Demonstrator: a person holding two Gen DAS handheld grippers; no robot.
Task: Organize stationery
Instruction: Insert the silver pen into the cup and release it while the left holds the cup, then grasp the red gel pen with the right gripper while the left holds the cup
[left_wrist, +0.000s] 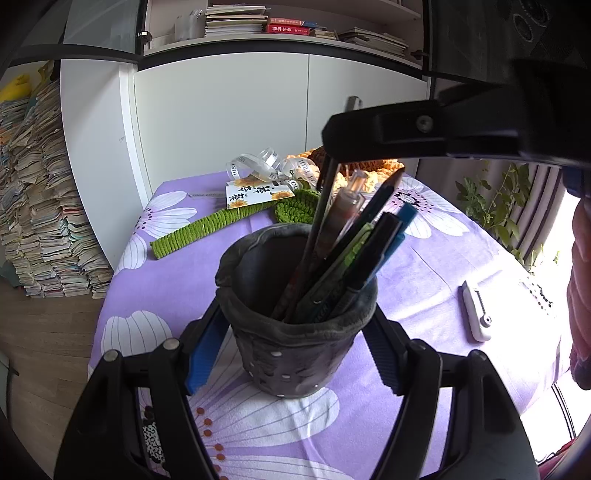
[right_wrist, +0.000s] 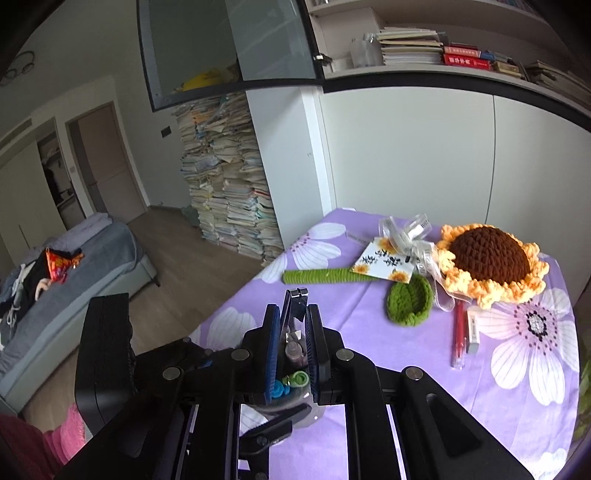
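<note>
A dark grey pen holder (left_wrist: 295, 325) stands on the purple flowered tablecloth (left_wrist: 443, 266), holding several pens (left_wrist: 354, 240). My left gripper (left_wrist: 295, 347) is shut on the holder, its blue pads pressing both sides. My right gripper (left_wrist: 332, 147) hangs above the holder, shut on a dark pen (left_wrist: 321, 206) whose lower end is inside the holder. In the right wrist view my right gripper (right_wrist: 291, 314) pinches that pen (right_wrist: 287, 310) between blue pads, with pen tops (right_wrist: 291, 380) below. A red pen (right_wrist: 458, 332) and a white eraser (right_wrist: 472, 328) lie on the cloth.
A white utility knife (left_wrist: 476, 310) lies right of the holder. A crochet sunflower (right_wrist: 487, 258), green crochet stem (right_wrist: 325, 276), green leaf (right_wrist: 410, 301), card (right_wrist: 384, 264) and ribbon lie at the back. White cabinet (left_wrist: 221, 107) behind; book stack (left_wrist: 44, 206) at left.
</note>
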